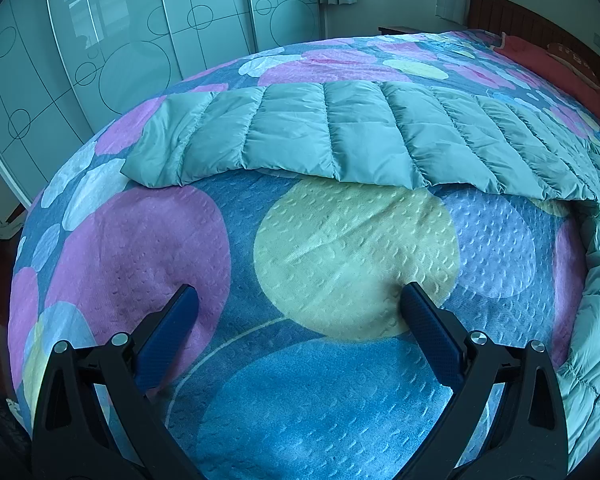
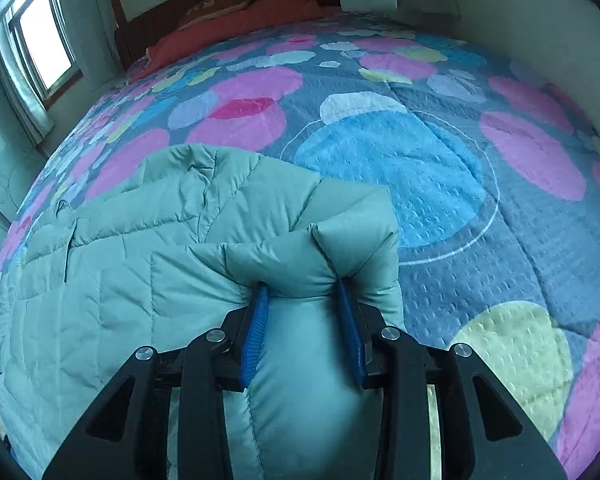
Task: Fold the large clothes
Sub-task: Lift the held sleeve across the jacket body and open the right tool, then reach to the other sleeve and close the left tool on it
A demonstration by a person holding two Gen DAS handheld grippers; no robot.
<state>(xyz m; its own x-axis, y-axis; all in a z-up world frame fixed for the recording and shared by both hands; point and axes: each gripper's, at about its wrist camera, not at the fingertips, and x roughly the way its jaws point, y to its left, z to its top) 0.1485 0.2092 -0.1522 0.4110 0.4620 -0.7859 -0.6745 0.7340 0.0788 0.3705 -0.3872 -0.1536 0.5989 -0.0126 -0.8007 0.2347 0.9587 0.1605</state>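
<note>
1. The right gripper [image 2: 304, 292] has its blue pads clamped on a puffy fold of the pale teal quilted down coat [image 2: 112, 280].
2. The left gripper [image 1: 298, 300] hangs spread wide, gripping nothing.
3. The coat lies flat across the circle-patterned blue bedspread [image 2: 440, 168].

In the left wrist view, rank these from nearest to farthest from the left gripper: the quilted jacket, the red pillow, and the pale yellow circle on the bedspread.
From the left gripper:
1. Pale yellow circle, on the bedspread just ahead of the fingertips.
2. Quilted jacket, lying across the middle of the bed.
3. Red pillow, far right by the headboard.
</note>
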